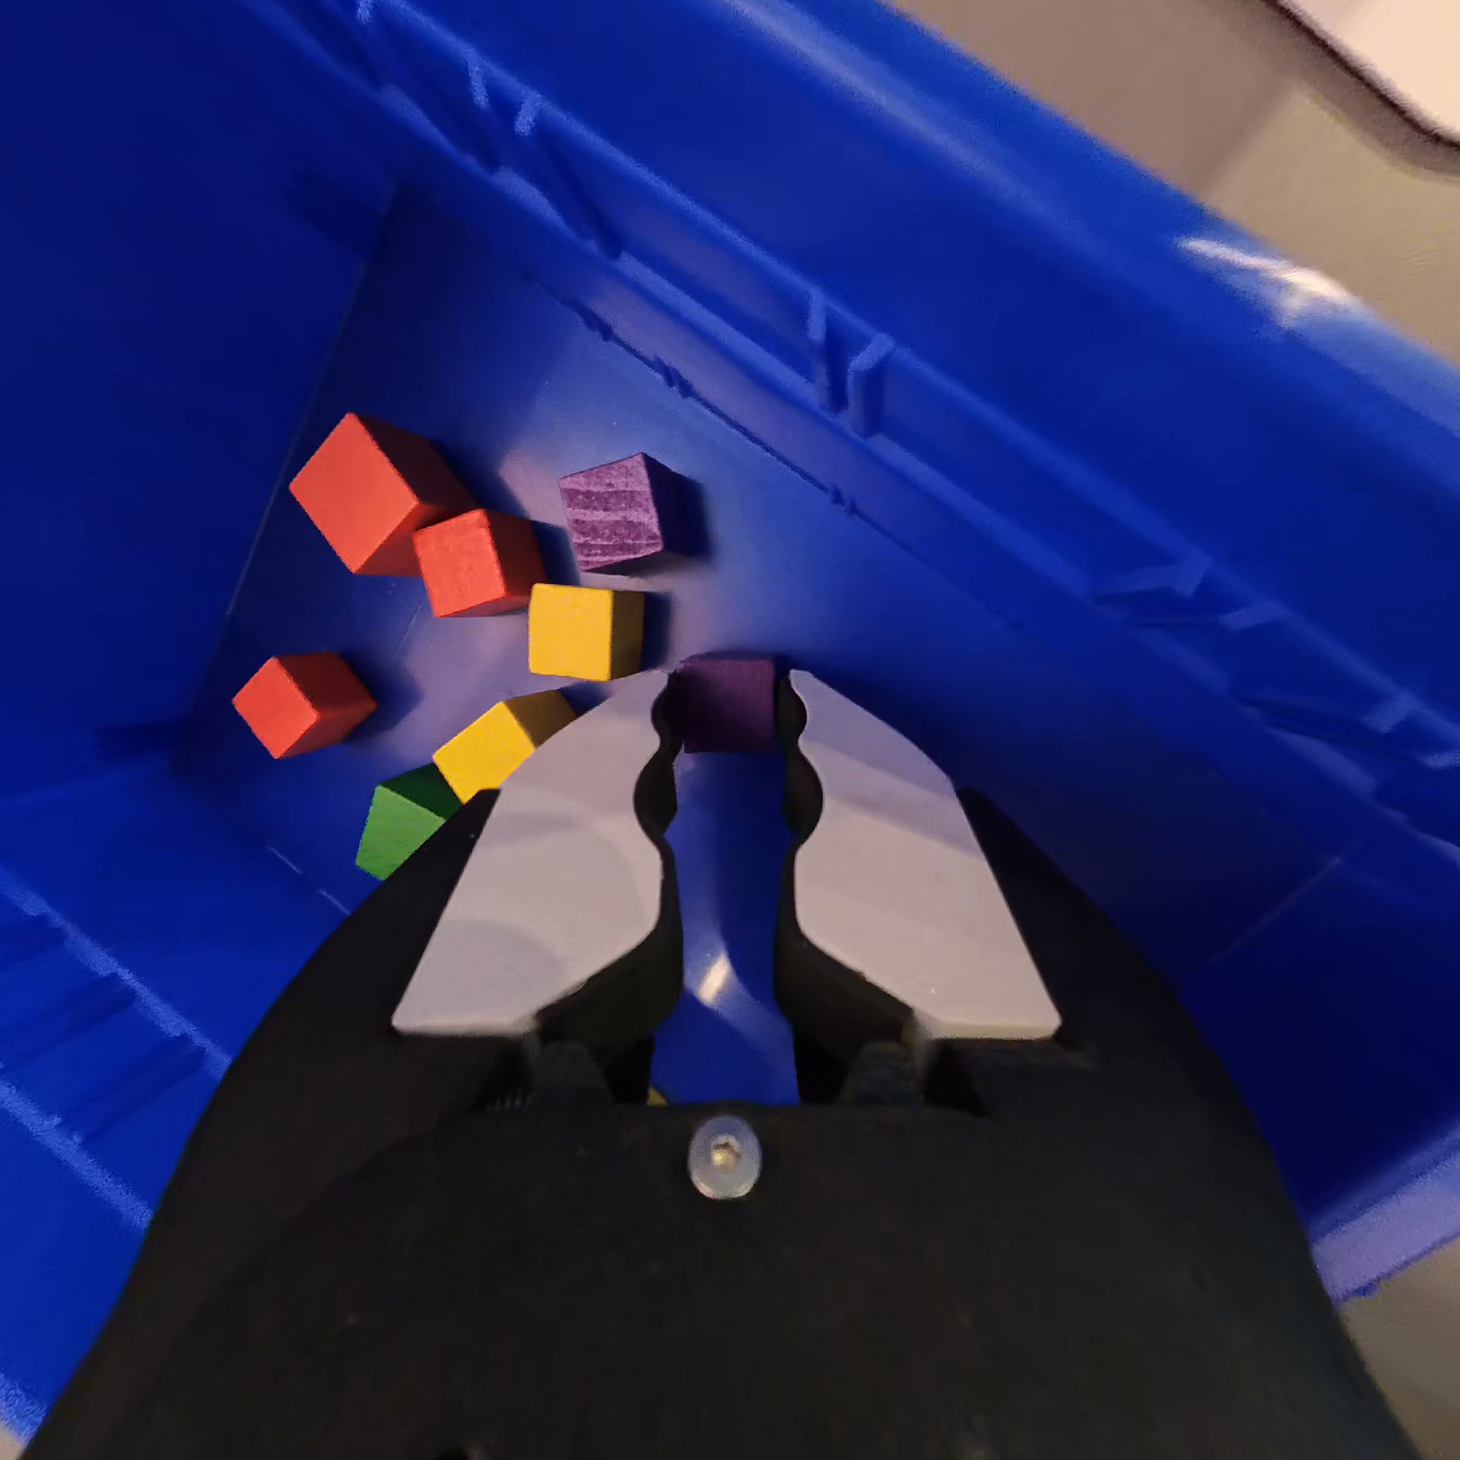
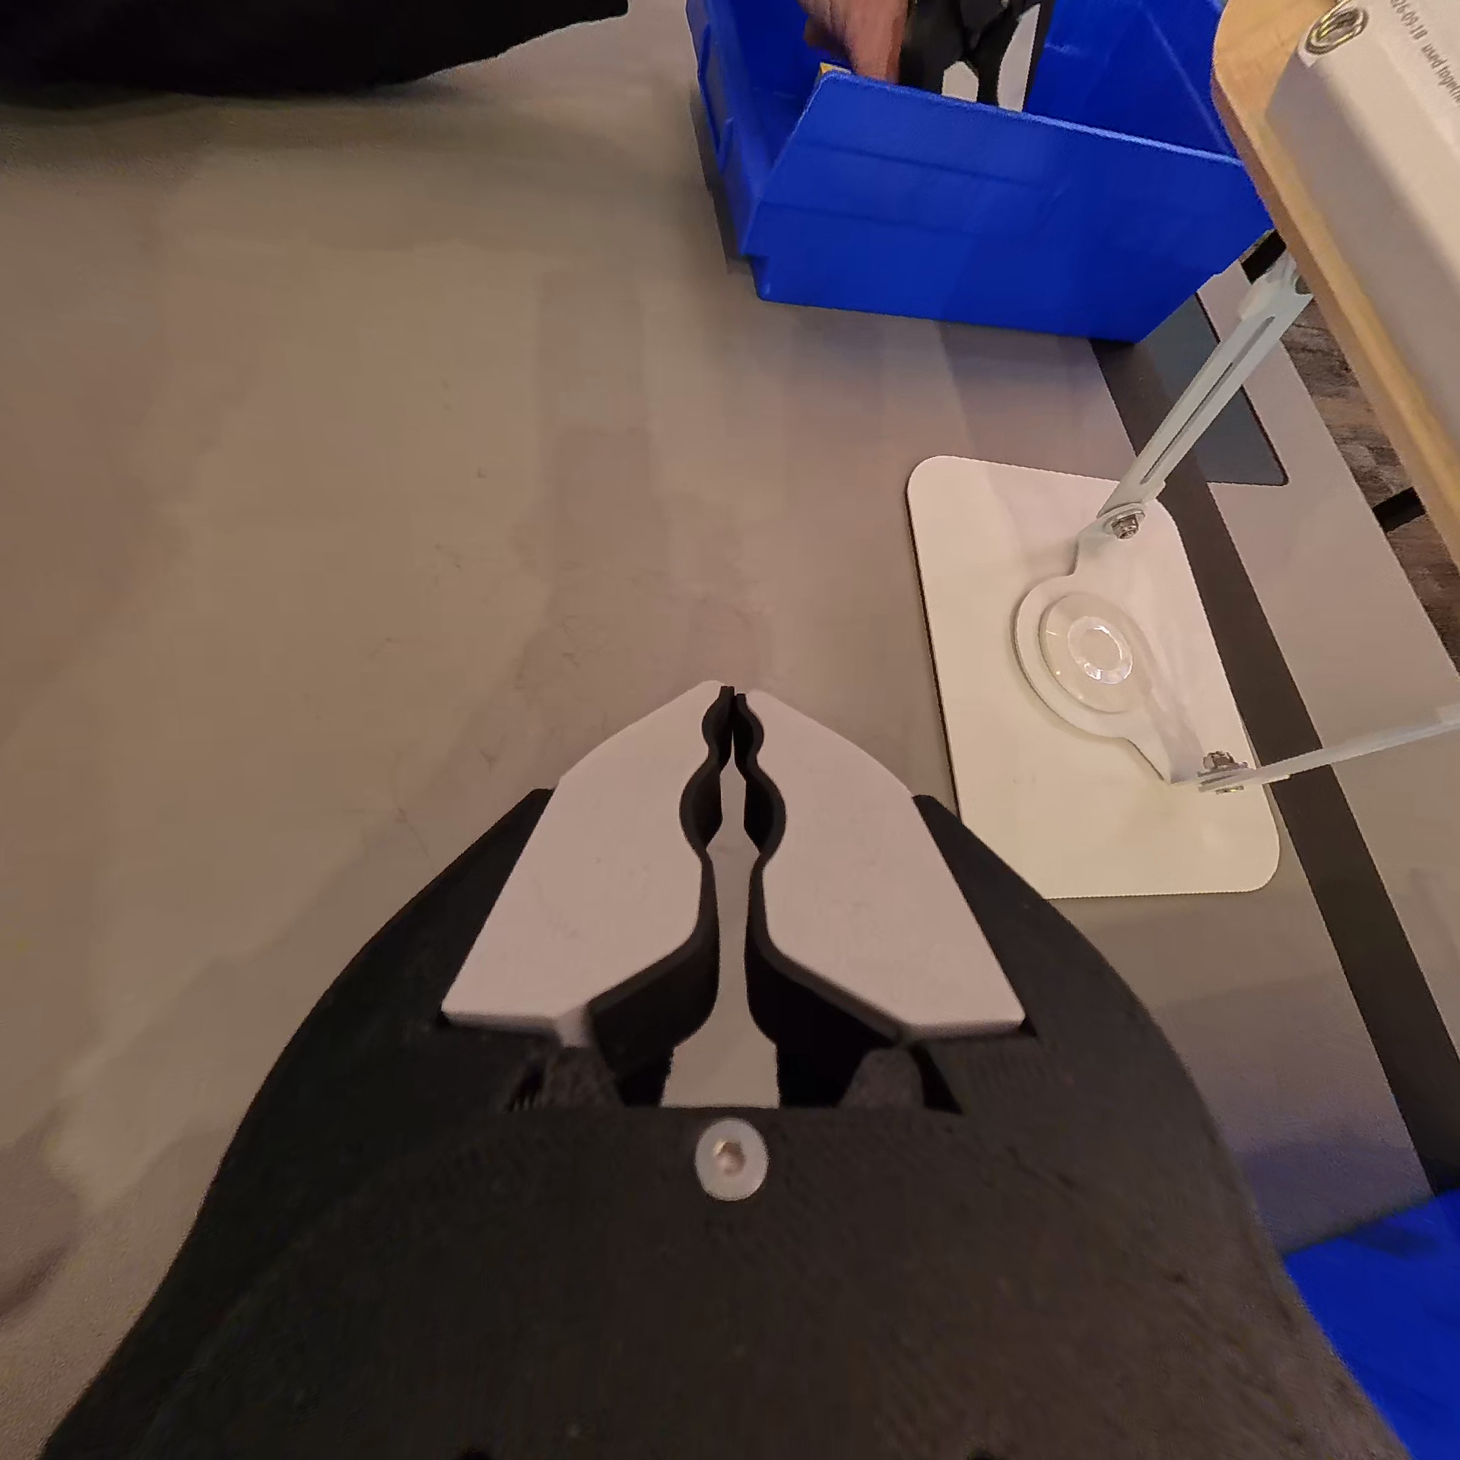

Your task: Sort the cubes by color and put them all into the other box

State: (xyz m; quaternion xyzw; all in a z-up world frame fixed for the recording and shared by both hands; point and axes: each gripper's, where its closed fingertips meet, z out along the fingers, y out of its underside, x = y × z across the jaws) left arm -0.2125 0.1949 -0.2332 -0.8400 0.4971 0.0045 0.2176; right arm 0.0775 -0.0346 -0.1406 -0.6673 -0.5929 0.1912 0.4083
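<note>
In the left wrist view my left gripper (image 1: 727, 699) is inside a blue box (image 1: 1027, 490) and is shut on a dark purple cube (image 1: 727, 703) at its tips. On the box floor lie three red cubes (image 1: 367, 494), (image 1: 478, 561), (image 1: 300, 703), two yellow cubes (image 1: 585, 632), (image 1: 498, 743), a lighter purple cube (image 1: 620, 512) and a green cube (image 1: 399, 822) partly hidden by my finger. In the right wrist view my right gripper (image 2: 728, 695) is shut and empty above the grey table (image 2: 355, 474). The same blue box (image 2: 972, 205) stands at the back right, with a hand (image 2: 861, 31) and the other gripper in it.
A white stand base (image 2: 1027, 711) with thin metal arms sits right of my right gripper, under a white and wooden device (image 2: 1359, 197). A corner of another blue box (image 2: 1390, 1303) shows at the lower right. A dark sleeve (image 2: 276, 39) lies at the far left. My right fingertips sit around 40 centimeters from my left ones.
</note>
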